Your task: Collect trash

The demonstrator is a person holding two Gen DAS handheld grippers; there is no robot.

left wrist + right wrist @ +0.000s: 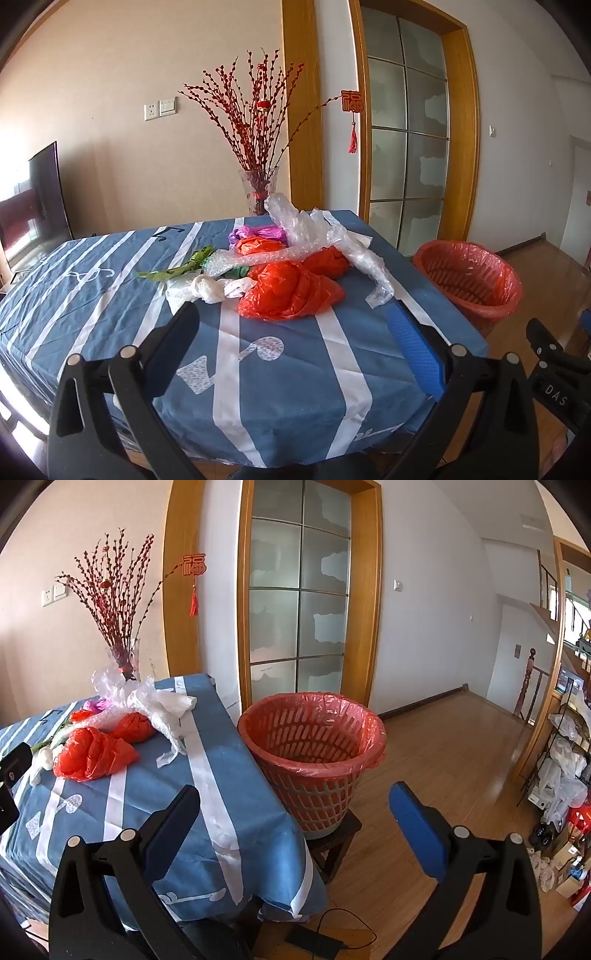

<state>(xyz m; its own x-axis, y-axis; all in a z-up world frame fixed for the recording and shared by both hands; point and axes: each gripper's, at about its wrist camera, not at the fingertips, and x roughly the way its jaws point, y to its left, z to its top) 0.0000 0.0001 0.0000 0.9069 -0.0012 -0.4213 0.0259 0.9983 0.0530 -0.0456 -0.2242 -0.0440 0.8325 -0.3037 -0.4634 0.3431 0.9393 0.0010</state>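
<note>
A heap of plastic trash lies on the blue striped tablecloth: a red bag, a second red bag, clear bubble wrap, a white knotted bag, a green wrapper and a purple bag. The red basket with a red liner stands on a stool right of the table. My left gripper is open and empty, just short of the heap. My right gripper is open and empty, near the basket's front.
A glass vase of red branches stands behind the table's far edge. A dark stool carries the basket. A cable and adapter lie on the wood floor. Shelves with bags stand at the right. A glass door is behind.
</note>
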